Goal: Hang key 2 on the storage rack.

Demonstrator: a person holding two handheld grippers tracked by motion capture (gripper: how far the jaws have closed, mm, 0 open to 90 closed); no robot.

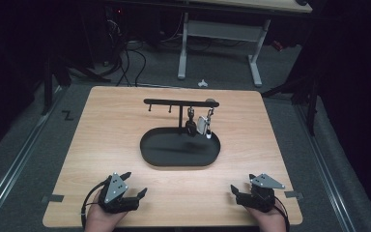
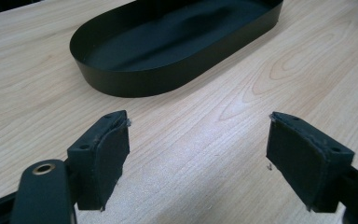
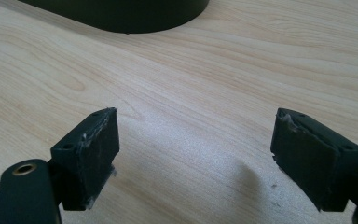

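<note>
With both jaws spread empty at the near desk edge, I'd steer the right hand-held gripper squarely to the keys hanging over the tray, left hand-held gripper steadying.

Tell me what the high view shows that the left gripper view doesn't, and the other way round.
High view alone: the rack's post and crossbar standing in the tray, two key bunches hanging from it, the right gripper, both hands, and the floor with desk legs beyond. Left gripper view alone: the worn black pads close up, spread wide with bare wood between them. Shared: the left gripper, the black oval tray and the wooden table.
</note>
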